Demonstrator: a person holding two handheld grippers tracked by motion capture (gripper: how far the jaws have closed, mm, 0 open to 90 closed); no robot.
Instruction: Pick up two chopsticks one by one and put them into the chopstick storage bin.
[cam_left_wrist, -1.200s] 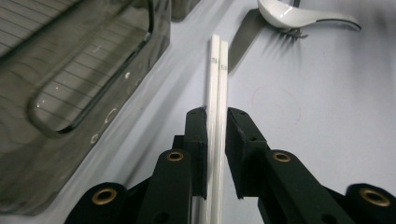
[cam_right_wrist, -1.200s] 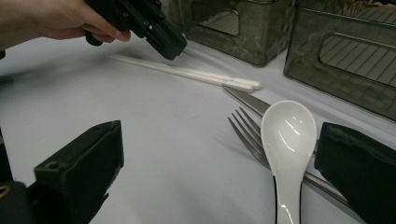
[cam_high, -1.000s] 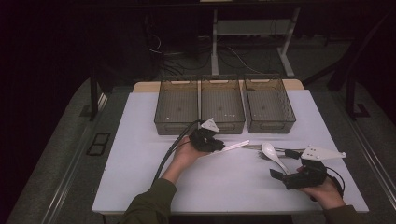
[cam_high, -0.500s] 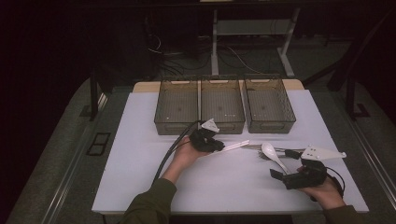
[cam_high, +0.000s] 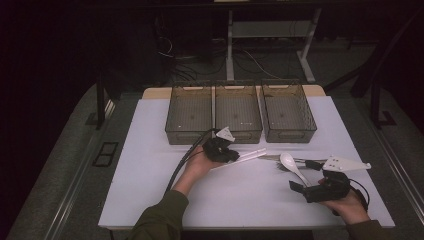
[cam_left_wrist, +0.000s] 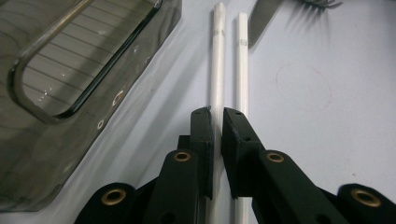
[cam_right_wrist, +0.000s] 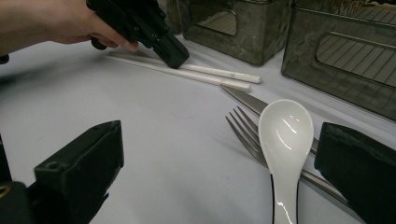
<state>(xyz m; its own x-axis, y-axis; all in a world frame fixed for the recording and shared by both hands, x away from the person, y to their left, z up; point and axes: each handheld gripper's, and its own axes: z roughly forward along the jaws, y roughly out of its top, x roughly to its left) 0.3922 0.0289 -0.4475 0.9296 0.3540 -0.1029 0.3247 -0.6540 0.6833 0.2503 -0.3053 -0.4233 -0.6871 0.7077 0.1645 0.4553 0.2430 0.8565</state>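
Three smoked-plastic bins stand in a row at 12 o'clock on the white table (cam_high: 150, 175): left bin (cam_high: 190, 114), middle bin (cam_high: 238, 111), right bin (cam_high: 288, 111). All three look empty, so my guess is a sort of the cutlery into the bins, with nothing delivered yet. The cutlery lies loose on the table at about 3 o'clock of centre: a pair of white chopsticks (cam_high: 248, 156), a white spoon (cam_high: 290, 162), a fork (cam_right_wrist: 243, 130) and a knife (cam_right_wrist: 243, 100) partly under the spoon. The left gripper (cam_left_wrist: 215, 119) is down on the chopsticks, just in front of the middle bin; its fingers (cam_left_wrist: 201, 140) are nearly closed around one stick, the other stick lying just outside the far finger. Whether the grip is firm I cannot tell. The right gripper (cam_high: 304, 189) sits low at 4 o'clock, fingers (cam_right_wrist: 79, 163) spread wide and empty, the spoon bowl between them farther off. Every piece remains to be placed.
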